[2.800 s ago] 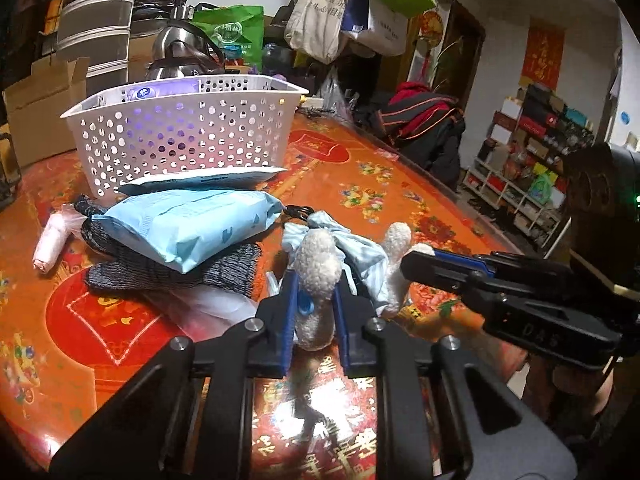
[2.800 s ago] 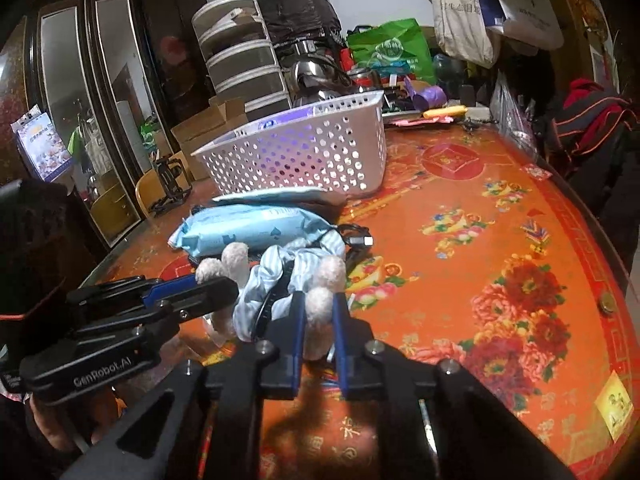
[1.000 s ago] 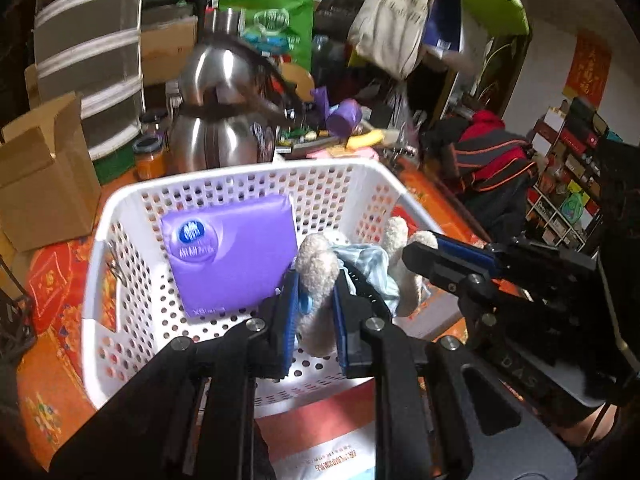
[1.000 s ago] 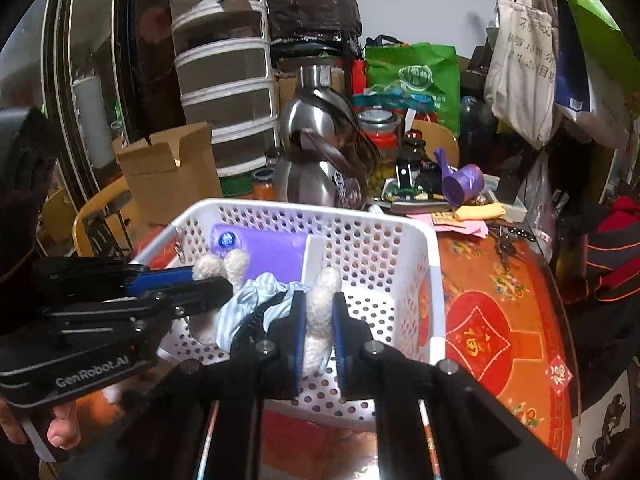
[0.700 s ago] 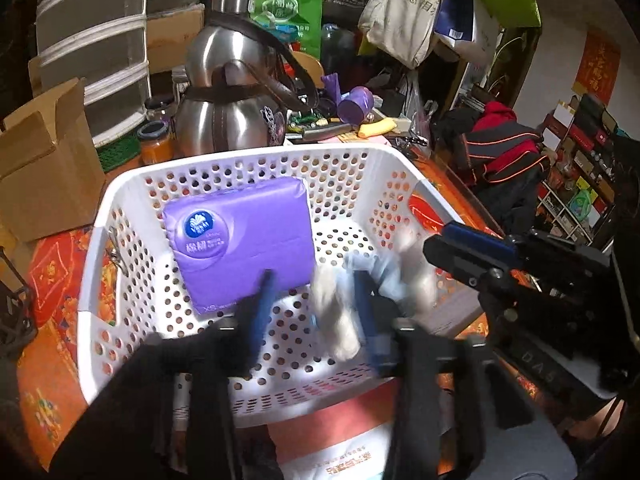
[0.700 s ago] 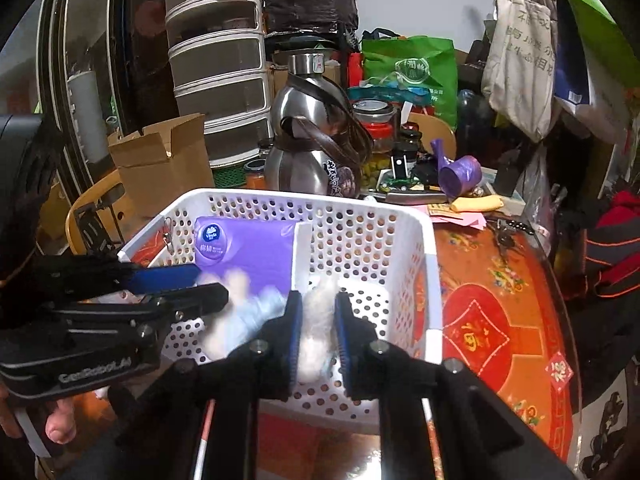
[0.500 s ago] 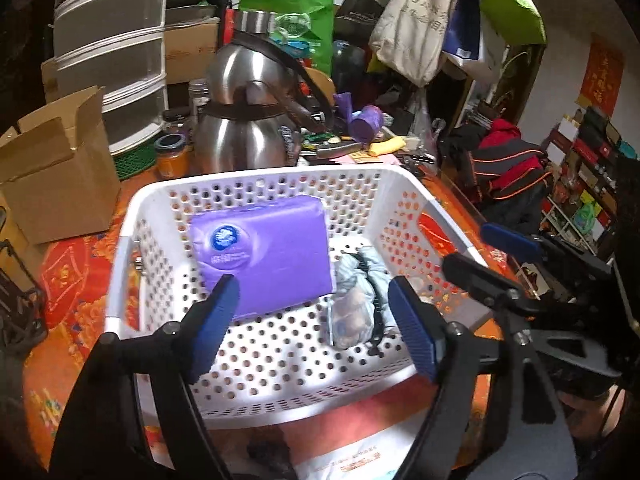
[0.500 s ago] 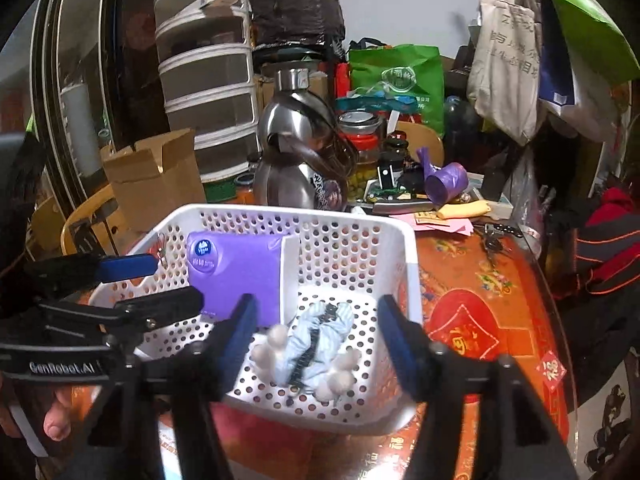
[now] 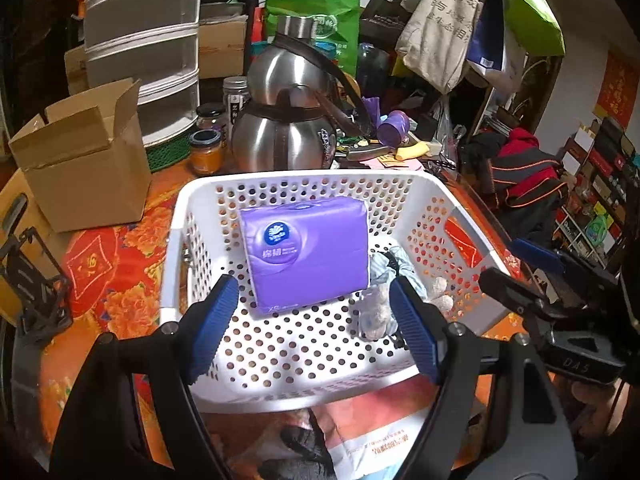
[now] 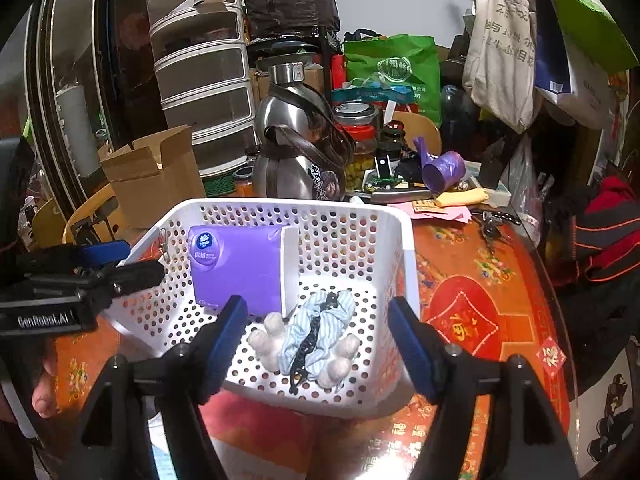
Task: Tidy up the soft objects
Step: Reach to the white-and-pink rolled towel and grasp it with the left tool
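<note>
A white perforated basket [image 9: 300, 178] [image 10: 280, 202] stands on the red patterned table. Inside it a purple tissue pack [image 9: 308, 252] [image 10: 236, 268] leans at the back left. A soft toy in blue striped cloth with white fluffy paws [image 9: 384, 288] [image 10: 316, 332] lies on the basket floor to the right of a white divider. My left gripper [image 9: 312, 286] [image 10: 142, 258] hovers open over the basket's near side, holding nothing. My right gripper [image 10: 316, 304] [image 9: 500, 260] hangs just above the toy, its jaws opening wide and clear of it.
A steel kettle [image 9: 288, 120], jars, an open cardboard box [image 9: 84, 156] and stacked plastic drawers [image 9: 144, 52] crowd the table behind the basket. Flat packets [image 9: 372, 432] and a dark glove lie under the basket's front edge. A hand [image 10: 40, 392] holds the left gripper.
Both grippers were shut on the toy's paws above the basket. Both have let go and opened wide, and the toy has dropped onto the basket floor. The left gripper has drawn back slightly.
</note>
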### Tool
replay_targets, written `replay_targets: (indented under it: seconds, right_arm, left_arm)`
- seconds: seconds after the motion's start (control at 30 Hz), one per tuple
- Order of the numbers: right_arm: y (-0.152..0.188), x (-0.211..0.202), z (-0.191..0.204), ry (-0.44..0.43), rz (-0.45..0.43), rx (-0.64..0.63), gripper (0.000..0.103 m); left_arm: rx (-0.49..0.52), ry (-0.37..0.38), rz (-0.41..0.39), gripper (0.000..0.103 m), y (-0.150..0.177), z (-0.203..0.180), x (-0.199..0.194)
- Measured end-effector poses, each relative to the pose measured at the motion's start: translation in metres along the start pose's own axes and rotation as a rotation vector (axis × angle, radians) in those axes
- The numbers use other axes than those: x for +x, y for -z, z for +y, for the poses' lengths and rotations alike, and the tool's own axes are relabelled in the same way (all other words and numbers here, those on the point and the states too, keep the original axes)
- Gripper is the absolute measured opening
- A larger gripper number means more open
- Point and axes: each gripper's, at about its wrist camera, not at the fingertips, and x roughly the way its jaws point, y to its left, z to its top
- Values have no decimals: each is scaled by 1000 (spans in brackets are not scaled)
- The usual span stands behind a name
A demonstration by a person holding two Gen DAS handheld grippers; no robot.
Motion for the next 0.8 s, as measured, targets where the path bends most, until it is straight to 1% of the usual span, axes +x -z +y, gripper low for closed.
replay_targets:
  seconds: [0.1, 0.2, 0.27, 0.37, 0.5, 0.57, 0.67, 0.73, 0.8]
  right_arm:
    - [-2, -9, 4, 5, -5, -1, 74]
    - [-1, -17, 7, 9, 2, 11, 77]
    - [1, -25, 9, 9, -3, 21, 77]
    - [12, -43, 16, -18, -6, 19, 77]
    - [36, -66, 25, -32, -21, 12, 77]
    - [54, -75, 28, -32, -20, 8, 77]
    - [89, -90, 28, -35, -41, 8, 79]
    - [111, -95, 24, -27, -39, 16, 79]
    - [138, -100, 17, 6, -36, 26, 79]
  left_arm:
    - [-22, -2, 18, 76, -4, 7, -9]
    - [-8, -36, 21, 76, -9, 10, -23]
    - [3, -41, 18, 76, -7, 11, -33]
    - [29, -36, 23, 76, 6, 9, -50]
    - [51, -14, 19, 76, 40, 5, -76]
    - [42, -21, 7, 76, 61, 9, -88]
    - [4, -20, 12, 76, 95, 18, -100]
    - [-5, -12, 4, 76, 115, 25, -106]
    - [-15, -39, -22, 76, 143, 36, -115]
